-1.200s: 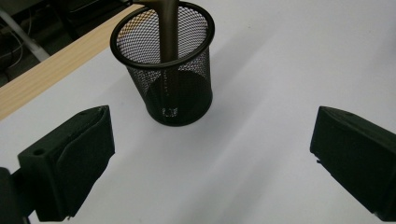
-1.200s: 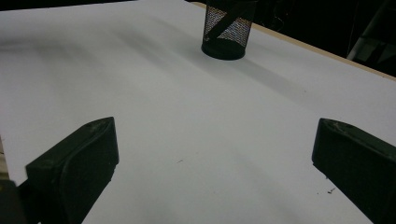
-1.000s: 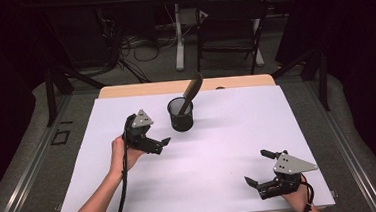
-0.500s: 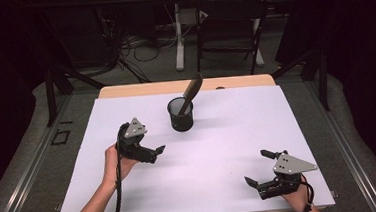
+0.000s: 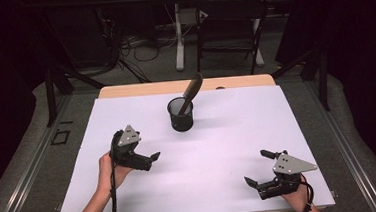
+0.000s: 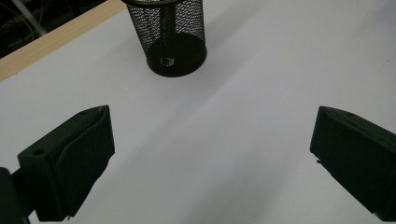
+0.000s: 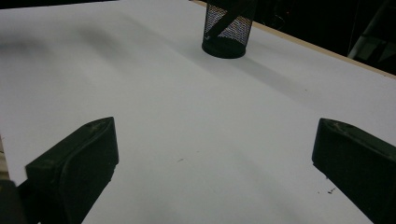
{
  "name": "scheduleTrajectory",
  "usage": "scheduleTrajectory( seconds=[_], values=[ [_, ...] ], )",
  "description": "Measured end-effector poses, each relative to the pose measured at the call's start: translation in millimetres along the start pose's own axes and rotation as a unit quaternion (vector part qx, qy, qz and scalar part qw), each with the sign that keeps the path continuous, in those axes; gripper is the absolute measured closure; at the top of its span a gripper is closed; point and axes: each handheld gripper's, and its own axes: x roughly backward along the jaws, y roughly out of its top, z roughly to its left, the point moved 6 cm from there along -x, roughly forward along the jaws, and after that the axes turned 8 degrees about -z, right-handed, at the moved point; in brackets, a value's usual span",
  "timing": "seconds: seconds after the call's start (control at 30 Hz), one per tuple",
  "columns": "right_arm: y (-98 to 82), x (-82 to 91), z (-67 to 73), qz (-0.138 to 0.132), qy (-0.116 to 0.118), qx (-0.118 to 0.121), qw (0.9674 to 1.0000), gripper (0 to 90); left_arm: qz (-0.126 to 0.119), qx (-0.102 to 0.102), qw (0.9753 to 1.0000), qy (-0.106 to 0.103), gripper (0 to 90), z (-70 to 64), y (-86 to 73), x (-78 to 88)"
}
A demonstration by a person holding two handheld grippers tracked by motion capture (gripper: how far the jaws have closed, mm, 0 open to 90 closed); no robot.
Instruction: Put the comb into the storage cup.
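Centrally, a black wire-mesh cup [image 5: 180, 114], cylindrical, stands upright on the matte white table [image 5: 228, 133], a dark flat tool [image 5: 193, 89] leaning toward 1 o'clock. Left gripper [image 5: 148, 160] at 8 o'clock and right gripper [image 5: 257, 169] at 4 o'clock: jaws spread, empty.

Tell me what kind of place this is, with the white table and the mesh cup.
Probably a lab or recording studio rather than a home: a white-covered table with a black mesh cup, dark curtains around it, cables on the floor, and handheld claws.
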Motion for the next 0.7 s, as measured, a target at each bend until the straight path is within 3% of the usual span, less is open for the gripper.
scheduleTrajectory(
  seconds=[0.7],
  values=[
    [-0.4,-1.2,0.1,0.0,0.0,-0.002,1.0,0.2,-0.009,0.009,0.9998,0.015,0.0,-6.1,-17.6,19.7]
  ],
)
